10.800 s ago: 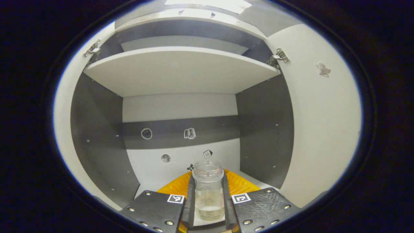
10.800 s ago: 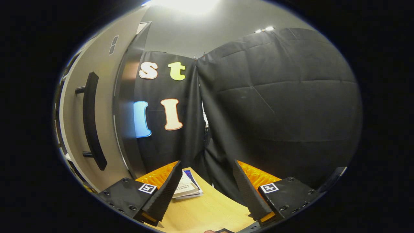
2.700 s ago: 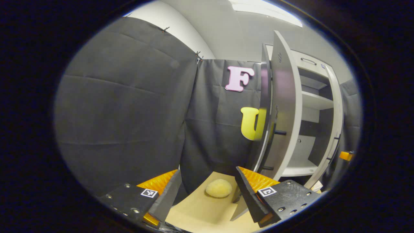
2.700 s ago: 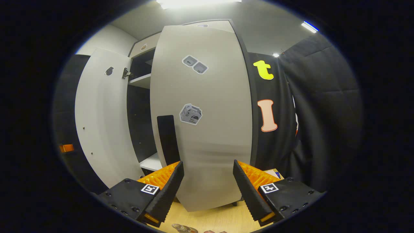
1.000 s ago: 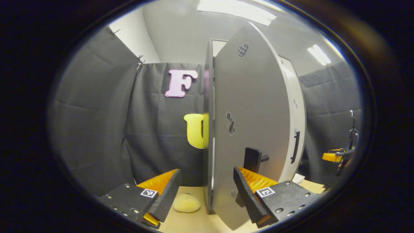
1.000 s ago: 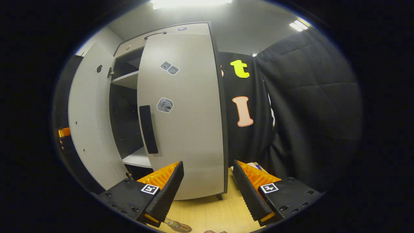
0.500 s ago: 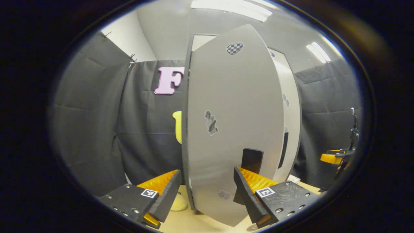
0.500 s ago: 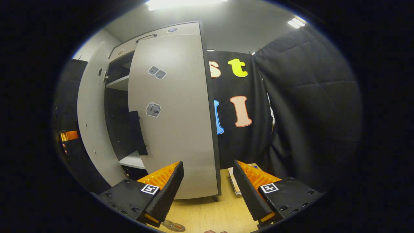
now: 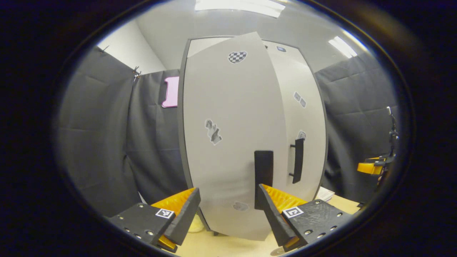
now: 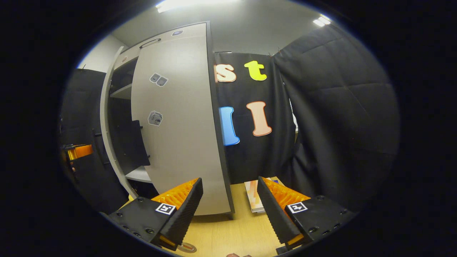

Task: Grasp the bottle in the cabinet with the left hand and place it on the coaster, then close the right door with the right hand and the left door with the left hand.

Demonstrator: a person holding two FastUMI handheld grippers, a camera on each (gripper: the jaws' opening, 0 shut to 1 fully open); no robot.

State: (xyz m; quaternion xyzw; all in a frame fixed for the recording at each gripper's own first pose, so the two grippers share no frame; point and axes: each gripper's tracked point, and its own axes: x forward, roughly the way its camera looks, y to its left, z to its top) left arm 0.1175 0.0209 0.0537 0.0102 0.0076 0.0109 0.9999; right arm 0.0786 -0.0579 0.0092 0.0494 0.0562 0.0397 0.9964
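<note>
black cloth walls ring the wooden bench (image 10: 228, 232). my left gripper (image 9: 228, 214) has its fingers spread, holding nothing, right at the left door (image 9: 228, 142), which stands slightly ajar. my right gripper (image 10: 230, 210) is spread too, empty, near the closed right door (image 10: 178, 125). bottle: i can't tell where.

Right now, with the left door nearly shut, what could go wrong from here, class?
1. The left door is not quite shut: the right gripper view shows a gap to the shelves. A push that stops early may leave it ajar.
2. The open left gripper has one finger just below the door's handle and could snag it.
3. A hard push may bang the left door against the right door.
</note>
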